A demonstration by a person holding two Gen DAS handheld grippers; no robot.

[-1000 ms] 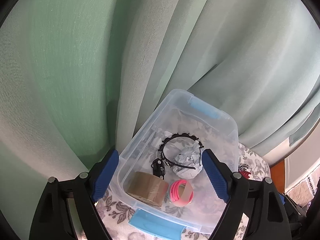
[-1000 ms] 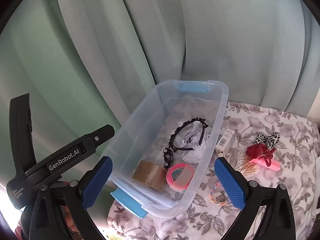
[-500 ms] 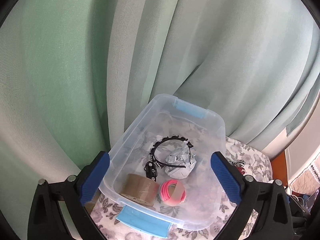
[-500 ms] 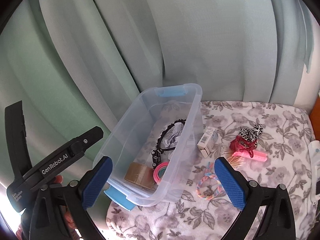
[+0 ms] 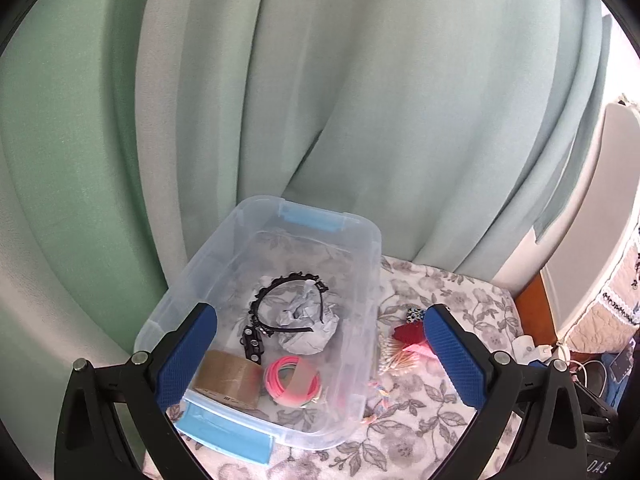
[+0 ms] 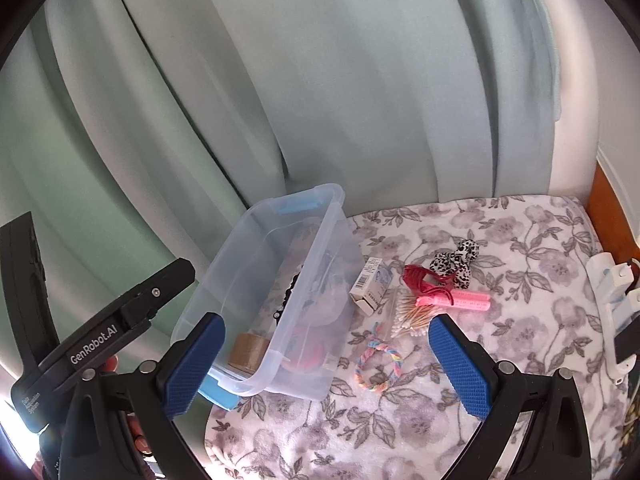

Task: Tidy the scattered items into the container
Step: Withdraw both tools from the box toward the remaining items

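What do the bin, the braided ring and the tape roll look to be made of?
Bin: clear, glossy plastic; its contents show through the walls, and its latches are blue. Braided ring: soft pastel strands plaited together, probably fabric or yarn, matte. Tape roll: brown, slightly shiny film wound in a roll, likely plastic packing tape; its core is too hidden to judge.

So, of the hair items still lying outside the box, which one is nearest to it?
The pastel braided hair tie, a closed ring just right of the box; others lie farther right.
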